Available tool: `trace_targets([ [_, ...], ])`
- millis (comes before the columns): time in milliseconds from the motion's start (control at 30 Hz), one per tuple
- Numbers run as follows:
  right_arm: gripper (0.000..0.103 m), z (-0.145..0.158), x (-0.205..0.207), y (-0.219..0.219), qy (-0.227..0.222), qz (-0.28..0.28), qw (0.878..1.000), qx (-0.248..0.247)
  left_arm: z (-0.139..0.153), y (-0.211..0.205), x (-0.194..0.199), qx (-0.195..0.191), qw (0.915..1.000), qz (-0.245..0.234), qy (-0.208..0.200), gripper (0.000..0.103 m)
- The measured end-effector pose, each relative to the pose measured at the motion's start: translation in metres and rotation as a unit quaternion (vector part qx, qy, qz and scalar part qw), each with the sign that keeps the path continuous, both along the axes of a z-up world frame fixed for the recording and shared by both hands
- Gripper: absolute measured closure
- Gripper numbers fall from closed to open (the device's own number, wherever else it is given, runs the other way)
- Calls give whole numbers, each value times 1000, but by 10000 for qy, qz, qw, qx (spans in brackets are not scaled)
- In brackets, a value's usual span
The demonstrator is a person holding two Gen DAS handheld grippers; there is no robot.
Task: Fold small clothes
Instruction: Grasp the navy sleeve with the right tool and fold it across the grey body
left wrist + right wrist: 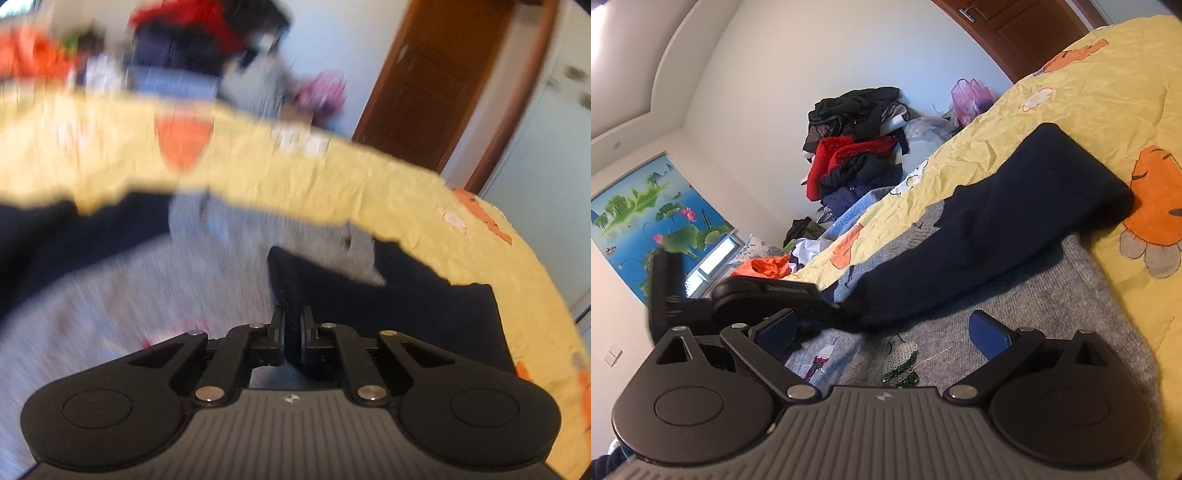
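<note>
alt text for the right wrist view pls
The open right gripper hovers over a grey sweater with a navy sleeve folded across it, on a yellow floral bedsheet; a clothes pile sits behind.

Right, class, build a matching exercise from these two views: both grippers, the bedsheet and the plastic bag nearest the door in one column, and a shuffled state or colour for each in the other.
Column one
1. left gripper
2. right gripper
3. bedsheet
4. plastic bag nearest the door

Column two
A. pink
B. fingers wide apart over the grey sweater
C. yellow with orange flowers
D. fingers shut on the navy garment

Pairs: 1-D, 2-B, 3-C, 4-A
</note>
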State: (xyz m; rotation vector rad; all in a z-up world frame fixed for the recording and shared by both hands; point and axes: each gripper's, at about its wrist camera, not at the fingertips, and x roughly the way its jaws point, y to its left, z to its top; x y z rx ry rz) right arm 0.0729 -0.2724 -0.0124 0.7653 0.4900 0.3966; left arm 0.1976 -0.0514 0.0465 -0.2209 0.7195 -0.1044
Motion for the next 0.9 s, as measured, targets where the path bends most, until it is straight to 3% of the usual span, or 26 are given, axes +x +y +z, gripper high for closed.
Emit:
trace_targets([
  [167,4,1,-1,2,7,26,10000,-56,8,28,-32,426,9977,320,-414,96],
  [367,3,4,-1,7,27,69,9997,-217,-35,61,-36,779,9943,732,-53,96],
  [433,3,5,-1,9,68,75,9994,-317,-40,58,-41,897,9930,723,-255,96],
  [567,3,24,-1,15,-246,15,9970,-727,-41,56,-39,920,9927,735,-247,96],
  [633,2,36,18,16,-276,31,9962,-825,-41,60,-40,805,9938,732,-233,96],
  [733,2,45,63,24,34,3,9879,-1547,-42,69,-41,496,9958,747,-199,96],
  [833,2,33,96,31,644,33,9695,-2363,-43,74,-41,328,9964,763,-187,95],
  [867,0,25,99,32,718,74,9653,-2509,-43,74,-42,301,9964,768,-191,95],
  [900,0,20,92,35,421,96,9608,-2739,-43,74,-42,279,9965,769,-195,95],
])
